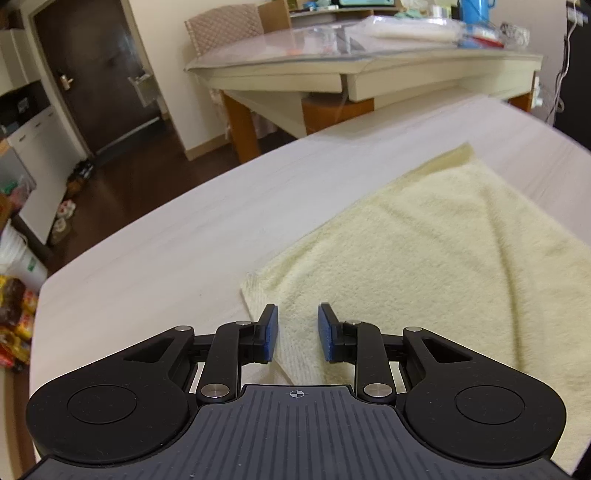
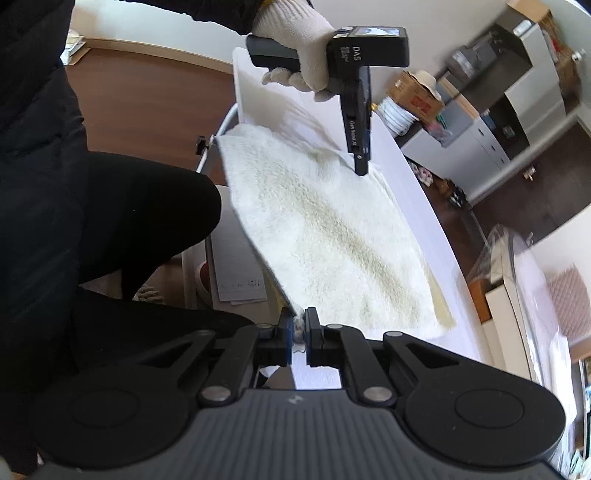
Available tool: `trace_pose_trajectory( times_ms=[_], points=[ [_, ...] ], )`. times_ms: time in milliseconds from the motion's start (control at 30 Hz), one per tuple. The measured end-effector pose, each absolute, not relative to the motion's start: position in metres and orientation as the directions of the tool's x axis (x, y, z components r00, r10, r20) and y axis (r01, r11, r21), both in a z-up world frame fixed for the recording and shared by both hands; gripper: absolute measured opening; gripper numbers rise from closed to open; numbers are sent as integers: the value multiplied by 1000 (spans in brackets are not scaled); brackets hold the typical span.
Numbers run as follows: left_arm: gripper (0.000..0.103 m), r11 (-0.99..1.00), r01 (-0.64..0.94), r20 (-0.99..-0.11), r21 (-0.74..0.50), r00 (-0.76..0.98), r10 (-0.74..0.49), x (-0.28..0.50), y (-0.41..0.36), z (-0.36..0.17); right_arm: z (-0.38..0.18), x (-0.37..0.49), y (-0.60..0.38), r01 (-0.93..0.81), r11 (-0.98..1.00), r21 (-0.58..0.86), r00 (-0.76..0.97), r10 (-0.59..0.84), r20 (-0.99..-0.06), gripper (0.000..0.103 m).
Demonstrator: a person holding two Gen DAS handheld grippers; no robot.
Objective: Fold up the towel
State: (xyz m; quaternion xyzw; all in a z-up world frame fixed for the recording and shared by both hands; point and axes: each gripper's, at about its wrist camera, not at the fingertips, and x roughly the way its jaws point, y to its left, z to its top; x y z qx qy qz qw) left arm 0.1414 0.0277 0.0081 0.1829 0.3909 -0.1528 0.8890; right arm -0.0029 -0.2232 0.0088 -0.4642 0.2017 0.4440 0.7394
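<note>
A pale yellow towel [image 1: 424, 243] lies spread on a white table [image 1: 166, 240]. My left gripper [image 1: 297, 332] is open, its blue pads either side of the towel's near left corner, just above the cloth. In the right wrist view the towel [image 2: 332, 240] looks whitish, and my right gripper [image 2: 299, 332] is shut on its near corner, lifting that edge off the table. The left gripper also shows in the right wrist view [image 2: 360, 168], held by a white-gloved hand at the towel's far corner.
A glass-topped table [image 1: 351, 62] with clutter and a chair [image 1: 221, 26] stand beyond the white table. A dark door [image 1: 96, 74] and wood floor are at left. The person's dark-clothed legs [image 2: 110, 240] are left of the towel.
</note>
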Motion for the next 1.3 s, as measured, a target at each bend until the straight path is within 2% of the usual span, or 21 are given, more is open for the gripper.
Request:
trace_pose_trajectory(
  times_ms=[433, 700, 1300],
  points=[
    [29, 872, 376, -712, 313, 701, -47, 191, 34, 1, 5, 9, -235, -848, 210, -487, 523, 483, -702, 7],
    [30, 881, 359, -706, 308, 707, -42, 224, 47, -1, 1, 25, -230, -860, 214, -463, 505, 483, -715, 8],
    [27, 893, 310, -703, 327, 711, 11, 212, 40, -1, -6, 26, -230, -847, 249, -470, 529, 478, -701, 9]
  ],
)
